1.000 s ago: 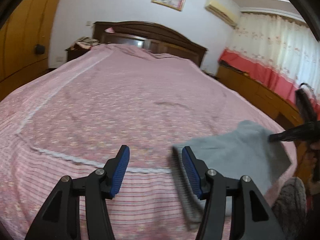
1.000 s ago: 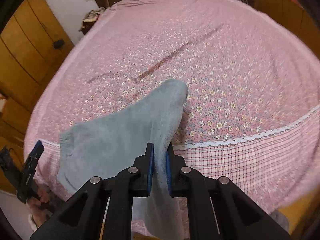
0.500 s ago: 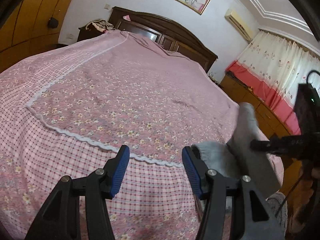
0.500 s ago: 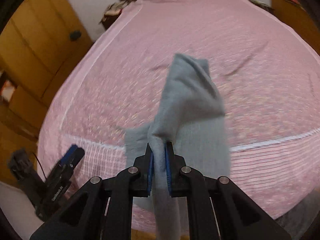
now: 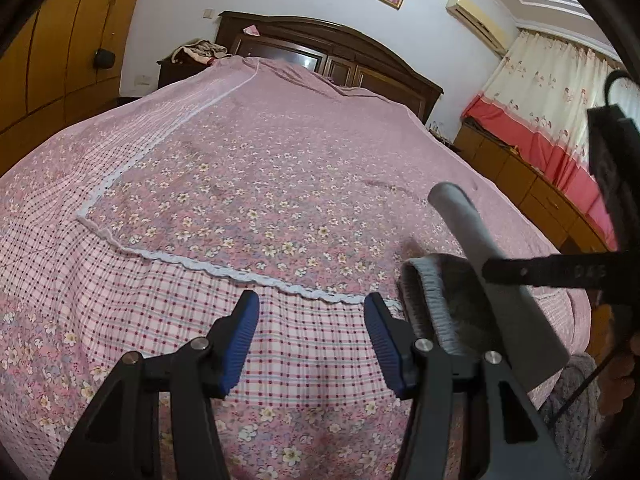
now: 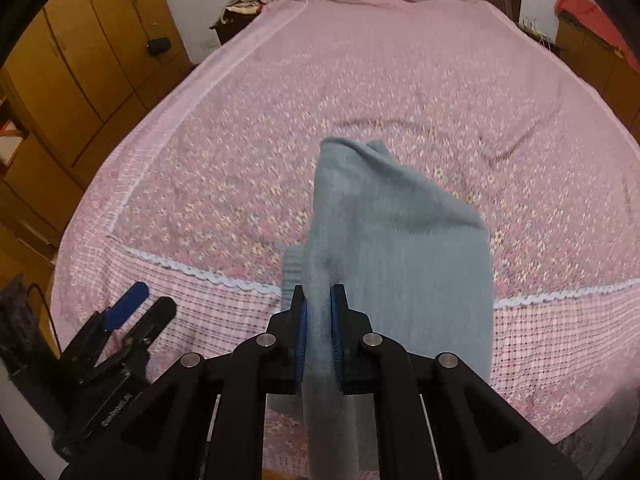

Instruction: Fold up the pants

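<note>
R gripper (image 6: 319, 322) clamps pants (image 6: 400, 240); L gripper (image 5: 310, 334) wide, empty.

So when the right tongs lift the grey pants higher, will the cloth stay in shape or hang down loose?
Probably loose: the grey pants already drape and fold over themselves from the right tongs. They look like soft fleece, so likely light, and the single pinch should hold. The elastic waistband gapes open near the open left tongs, so it may sag.

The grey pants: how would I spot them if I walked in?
Find the big bed with the pink floral cover. At its near edge, the right gripper pinches soft grey pants, lifted and draping. They are the only plain grey cloth there.
</note>
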Action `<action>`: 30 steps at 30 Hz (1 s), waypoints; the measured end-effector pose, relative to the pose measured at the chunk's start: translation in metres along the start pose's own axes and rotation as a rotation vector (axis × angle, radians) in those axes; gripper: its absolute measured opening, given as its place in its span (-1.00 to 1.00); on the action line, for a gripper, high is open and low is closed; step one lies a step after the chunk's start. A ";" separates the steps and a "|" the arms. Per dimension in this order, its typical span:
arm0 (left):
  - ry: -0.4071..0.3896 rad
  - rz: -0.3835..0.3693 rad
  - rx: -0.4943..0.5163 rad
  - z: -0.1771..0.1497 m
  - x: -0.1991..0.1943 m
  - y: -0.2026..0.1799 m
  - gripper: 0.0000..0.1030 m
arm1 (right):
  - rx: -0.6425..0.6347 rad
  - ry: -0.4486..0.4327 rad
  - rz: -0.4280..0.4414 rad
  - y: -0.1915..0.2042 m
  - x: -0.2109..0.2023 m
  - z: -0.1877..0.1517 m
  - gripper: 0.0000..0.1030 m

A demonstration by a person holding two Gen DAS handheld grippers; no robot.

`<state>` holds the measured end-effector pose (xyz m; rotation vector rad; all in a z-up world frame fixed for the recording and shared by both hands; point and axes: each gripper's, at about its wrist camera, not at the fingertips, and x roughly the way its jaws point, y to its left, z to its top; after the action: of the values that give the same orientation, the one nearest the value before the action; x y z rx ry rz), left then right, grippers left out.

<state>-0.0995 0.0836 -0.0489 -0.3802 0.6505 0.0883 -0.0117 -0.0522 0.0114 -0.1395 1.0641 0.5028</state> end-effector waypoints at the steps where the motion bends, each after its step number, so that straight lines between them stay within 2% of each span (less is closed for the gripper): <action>1: -0.001 0.000 -0.006 0.003 -0.001 0.000 0.11 | -0.011 -0.009 -0.009 0.003 -0.001 0.001 -0.76; 3: 0.000 -0.005 -0.016 0.003 -0.001 0.003 0.11 | -0.032 0.006 -0.022 0.009 0.005 0.002 -0.76; 7: 0.006 0.003 0.006 0.002 0.000 0.003 0.11 | -0.021 0.041 0.029 0.021 0.023 -0.001 -0.79; 11: 0.020 0.023 0.028 0.003 0.007 -0.002 0.11 | -0.053 0.065 0.002 0.038 0.039 -0.005 -0.79; 16: 0.028 0.026 0.015 0.003 0.010 0.000 0.11 | 0.015 0.057 0.228 0.029 0.021 -0.009 -0.78; 20: 0.038 0.008 0.025 0.005 0.016 -0.004 0.11 | 0.042 0.011 0.266 -0.007 -0.008 -0.016 -0.69; 25: 0.011 -0.024 0.125 0.003 0.011 -0.037 0.11 | 0.041 -0.080 0.254 -0.080 -0.031 -0.037 -0.67; 30: -0.112 -0.164 0.191 0.012 -0.001 -0.085 -0.03 | 0.087 -0.169 0.333 -0.144 -0.029 -0.055 -0.67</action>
<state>-0.0765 0.0094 -0.0129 -0.2411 0.5106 -0.1078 -0.0007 -0.2075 -0.0090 0.1579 0.9446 0.7531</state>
